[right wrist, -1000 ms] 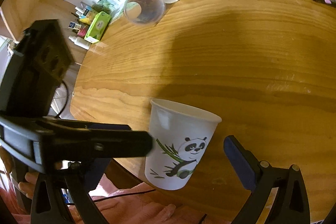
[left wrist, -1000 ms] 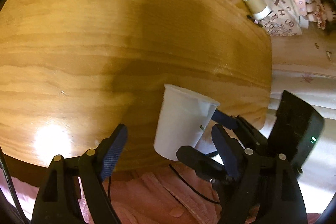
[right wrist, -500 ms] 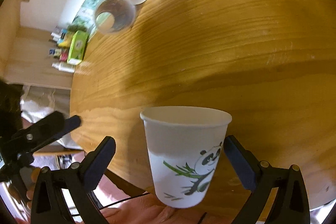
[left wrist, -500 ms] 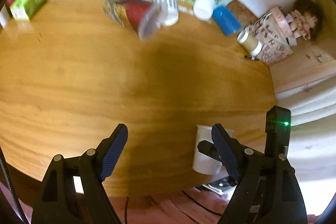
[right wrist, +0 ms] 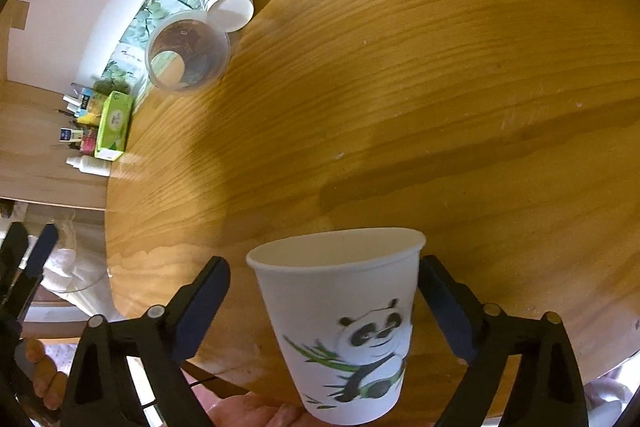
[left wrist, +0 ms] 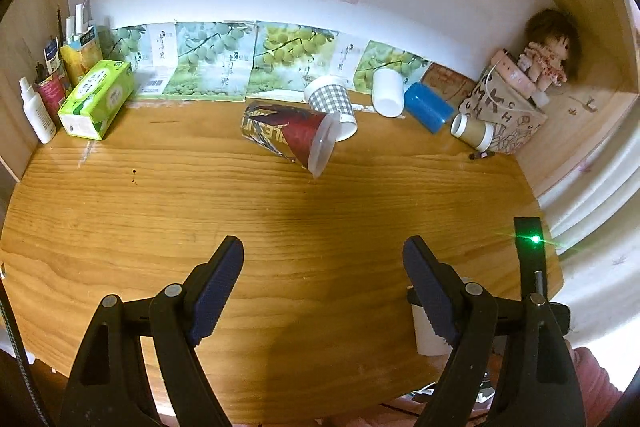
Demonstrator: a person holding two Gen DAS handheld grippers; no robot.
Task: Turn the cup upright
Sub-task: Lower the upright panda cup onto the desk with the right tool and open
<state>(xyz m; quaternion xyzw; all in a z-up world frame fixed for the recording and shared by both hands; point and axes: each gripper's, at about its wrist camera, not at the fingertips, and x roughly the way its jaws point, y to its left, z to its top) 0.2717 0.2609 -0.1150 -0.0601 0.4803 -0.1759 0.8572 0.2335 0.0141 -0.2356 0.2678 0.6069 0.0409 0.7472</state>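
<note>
From my right wrist camera, the panda paper cup stands mouth-up between the fingers of my right gripper, at the near edge of the round wooden table. Those fingers are spread wide: the right pad sits just beside the cup's wall, and I cannot tell whether it touches; the left pad stands clearly apart from it, so nothing is pinched. From my left wrist camera, my left gripper hangs over the table with its fingers also spread wide and nothing between them. A sliver of the same white cup shows just behind its right finger, near the table's right front edge. Far across the table, a clear plastic cup with a red print lies on its side, touching a checked paper cup, also tipped over. A green tissue box sits at the far left by the wall.
</note>
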